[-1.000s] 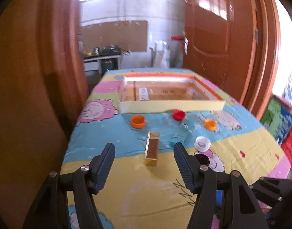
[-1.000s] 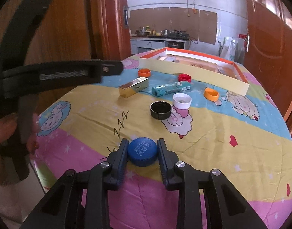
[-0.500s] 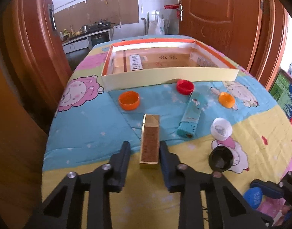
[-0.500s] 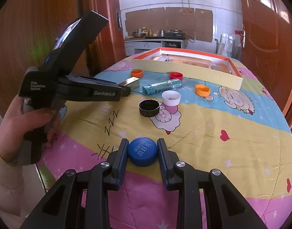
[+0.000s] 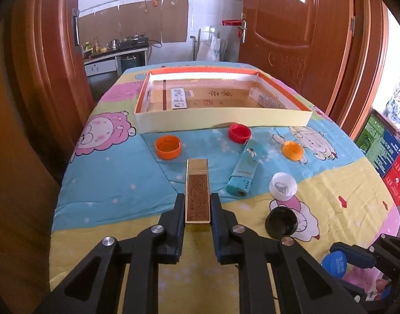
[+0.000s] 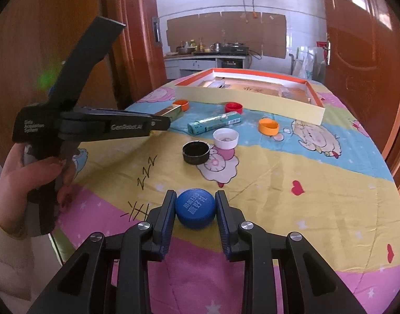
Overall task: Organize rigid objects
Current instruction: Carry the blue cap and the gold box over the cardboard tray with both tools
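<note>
The left gripper [image 5: 197,210], marked "GenRobot.AI" on its side, has its 2 fingers clamped on a gold box [image 5: 197,193] lying on the cartoon tablecloth [image 5: 108,183]; the box's printed panel is too small to read. The right gripper [image 6: 194,210] is clamped on a blue cap [image 6: 195,208] bearing white Chinese characters, near the table's front edge. The tray [image 5: 221,121] beyond holds items hard to make out.
</note>
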